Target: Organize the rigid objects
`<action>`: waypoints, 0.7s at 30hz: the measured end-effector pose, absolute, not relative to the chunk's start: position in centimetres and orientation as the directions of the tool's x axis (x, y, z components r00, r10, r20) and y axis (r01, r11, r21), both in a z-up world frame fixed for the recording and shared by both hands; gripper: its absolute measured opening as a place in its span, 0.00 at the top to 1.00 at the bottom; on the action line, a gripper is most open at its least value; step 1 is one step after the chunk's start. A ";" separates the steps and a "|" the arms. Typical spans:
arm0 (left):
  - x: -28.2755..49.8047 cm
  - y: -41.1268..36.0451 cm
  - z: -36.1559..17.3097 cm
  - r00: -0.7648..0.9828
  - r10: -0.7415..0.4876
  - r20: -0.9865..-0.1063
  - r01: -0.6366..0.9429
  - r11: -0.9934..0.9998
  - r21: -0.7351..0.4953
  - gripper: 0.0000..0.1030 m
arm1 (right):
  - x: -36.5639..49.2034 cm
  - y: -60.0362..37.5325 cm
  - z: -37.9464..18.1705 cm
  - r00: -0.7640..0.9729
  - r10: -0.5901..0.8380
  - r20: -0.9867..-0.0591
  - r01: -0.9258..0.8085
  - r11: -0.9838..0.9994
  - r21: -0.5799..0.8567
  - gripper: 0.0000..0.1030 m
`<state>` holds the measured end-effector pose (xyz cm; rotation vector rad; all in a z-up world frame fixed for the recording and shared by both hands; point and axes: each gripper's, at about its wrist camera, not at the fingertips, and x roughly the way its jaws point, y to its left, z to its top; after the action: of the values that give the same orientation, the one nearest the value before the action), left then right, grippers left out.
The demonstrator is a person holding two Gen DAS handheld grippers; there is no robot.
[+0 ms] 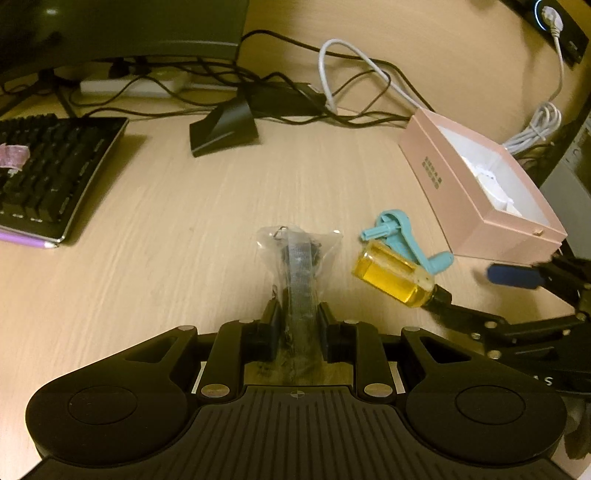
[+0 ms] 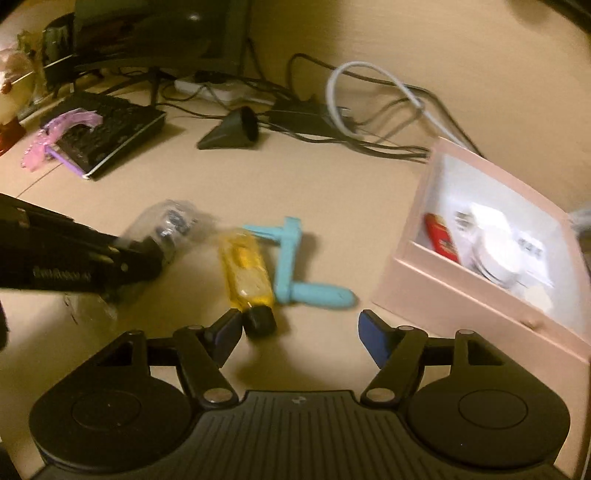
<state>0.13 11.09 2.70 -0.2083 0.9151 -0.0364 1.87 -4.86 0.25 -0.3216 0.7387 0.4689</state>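
Observation:
My left gripper (image 1: 298,314) is shut on a clear plastic bag (image 1: 299,254) with a dark strap-like item inside; the bag sticks out forward over the wooden desk. The right wrist view shows that bag (image 2: 173,221) in the left gripper (image 2: 147,254). A yellow bottle (image 2: 245,269) with a black cap (image 2: 260,321) lies beside a teal crank handle (image 2: 291,266). My right gripper (image 2: 299,326) stands open, and the cap sits just inside its left finger (image 2: 229,325). An open pink box (image 2: 480,295) holding small items stands to the right. The left wrist view also shows the bottle (image 1: 391,273), handle (image 1: 406,240) and box (image 1: 480,192).
A black keyboard (image 1: 48,166) with a purple wrapper on it lies at the left, below a monitor (image 1: 122,29). A black cone-shaped stand (image 1: 221,129), a power strip and tangled cables (image 1: 332,85) fill the back of the desk.

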 end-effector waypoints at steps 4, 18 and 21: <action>0.2 10.3 2.7 0.609 -0.092 -0.788 -0.041 0.988 -0.147 0.76 | 1.1 -6.8 0.3 0.671 0.263 -0.694 -0.458 0.883 -0.108 0.32; -0.3 9.9 2.7 0.636 -0.065 -0.769 -0.075 0.987 -0.145 0.76 | -1.7 -8.6 -0.4 0.638 0.321 -0.700 -0.453 0.891 -0.004 0.26; -0.5 10.4 2.7 0.639 -0.076 -0.765 -0.084 0.982 -0.167 0.77 | -1.7 -8.4 -0.3 0.640 0.331 -0.693 -0.463 0.886 -0.005 0.26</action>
<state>-0.46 10.40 2.65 -0.1943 0.8788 0.0046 -1.68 -8.38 -0.32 -0.1893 0.7495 0.4557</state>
